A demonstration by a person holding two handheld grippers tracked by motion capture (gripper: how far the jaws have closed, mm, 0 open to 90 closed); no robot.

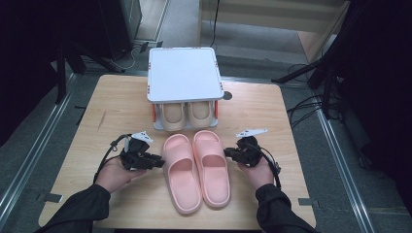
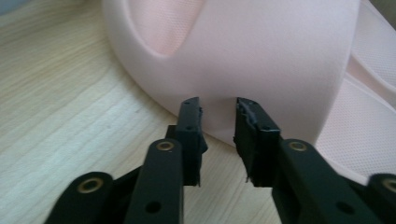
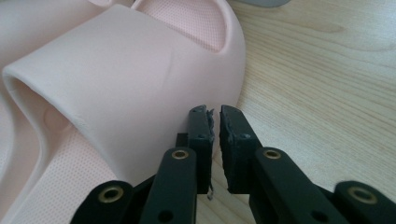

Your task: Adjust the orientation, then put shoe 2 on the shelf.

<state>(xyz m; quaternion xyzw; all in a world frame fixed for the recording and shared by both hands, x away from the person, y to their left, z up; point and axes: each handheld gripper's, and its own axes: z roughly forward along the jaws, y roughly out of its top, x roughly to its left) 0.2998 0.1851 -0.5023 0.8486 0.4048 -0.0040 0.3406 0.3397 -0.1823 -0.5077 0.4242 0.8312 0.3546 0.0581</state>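
**Operator:** Closest to my high camera are the two dark sleeves and the hands at the near edge of the pale wooden counter [image 1: 97, 107]; the left tongs [image 1: 159, 164] sit just beside the outer flank of the left pink foam slide sandal [image 1: 181, 174], and the right tongs [image 1: 227, 154] just beside the outer flank of the right pink foam slide sandal [image 1: 212, 167].

**Colleague:** How far along would you say we are?

**Operator:** Early to middling, by my reading; the small white two-tier shoe rack [image 1: 183, 73] at the far side already has a beige pair of slippers [image 1: 186, 114] on its lower shelf, while the pink pair lies side by side on the counter in front of it, toes toward the rack; neither pink sandal is lifted or held, so picking them up and placing them seems to be what is left, if the rack is where they go.

**Colleague:** And the tongs themselves?

**Operator:** In the left gripper view the left tongs [image 2: 218, 108] stand partly open, with a clear gap between the jaws; the tips are right up against the pink strap [image 2: 261, 56], though I cannot tell whether they touch it; nothing is between them. In the right gripper view the right tongs [image 3: 214, 113] are nearly closed, a thin slit between the pads, empty; they point at the counter just beside that sandal's strap [image 3: 140, 79].
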